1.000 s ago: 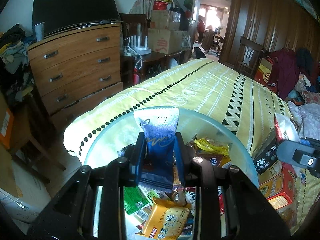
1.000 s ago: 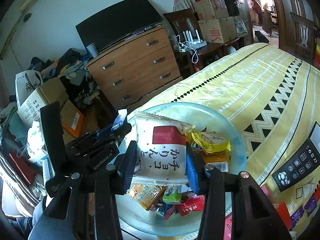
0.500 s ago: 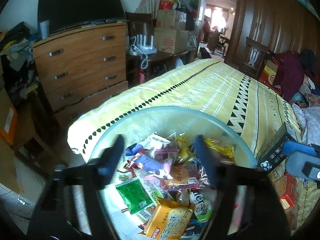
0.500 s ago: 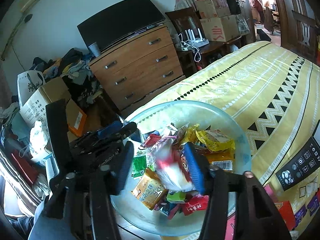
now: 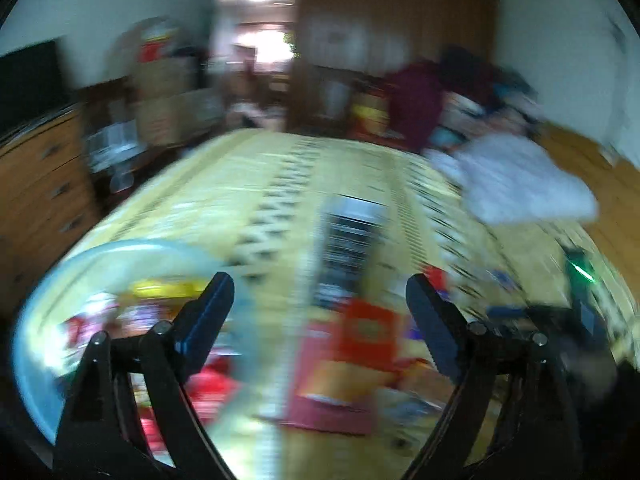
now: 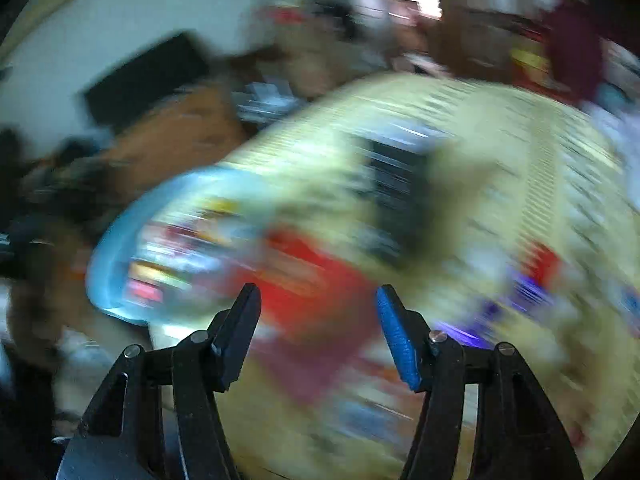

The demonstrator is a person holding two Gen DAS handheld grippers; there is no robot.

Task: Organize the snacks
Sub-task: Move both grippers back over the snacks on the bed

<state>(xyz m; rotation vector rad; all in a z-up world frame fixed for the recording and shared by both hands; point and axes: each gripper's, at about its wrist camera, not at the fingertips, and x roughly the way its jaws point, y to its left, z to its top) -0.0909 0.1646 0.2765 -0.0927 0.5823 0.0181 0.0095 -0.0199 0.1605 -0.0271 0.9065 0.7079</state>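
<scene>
Both views heavily smeared; detail is coarse throughout. Landmark: the pale blue bowl (image 5: pixel 120 248), round and shallow, sitting at the near edge of the yellow patterned bedspread (image 5: pixel 260 184). The snacks (image 5: pixel 160 292) lie heaped inside the bowl as a blur of red, yellow and white wrappers; single packets cannot be told apart. Left gripper (image 5: pixel 316 304): jaws wide apart and opening, nothing between them, only bedspread and boxes showing through the gap. Its left finger overlaps the bowl's right part in the picture; its right finger stands well right of the bowl. Just right of the bowl, on the bedspread, a red and orange box (image 5: pixel 352 360) lies flat. Beyond that box, further from the bowl, a dark rectangular object (image 5: pixel 352 232) with pale rows across it; too blurred to name. Far right of the bowl, a white bundle of cloth (image 5: pixel 520 184) at the bed's edge. Left of the bowl, a wooden chest of drawers (image 5: pixel 36 184). Right gripper (image 6: pixel 318 300): jaws about half apart and opening, empty, blue pad visible on the right finger. In this view the bowl (image 6: pixel 116 248) sits up and left of the gripper's fingers, snacks (image 6: pixel 180 248) inside it, and the red box (image 6: pixel 304 280) lies between bowl and fingers.
</scene>
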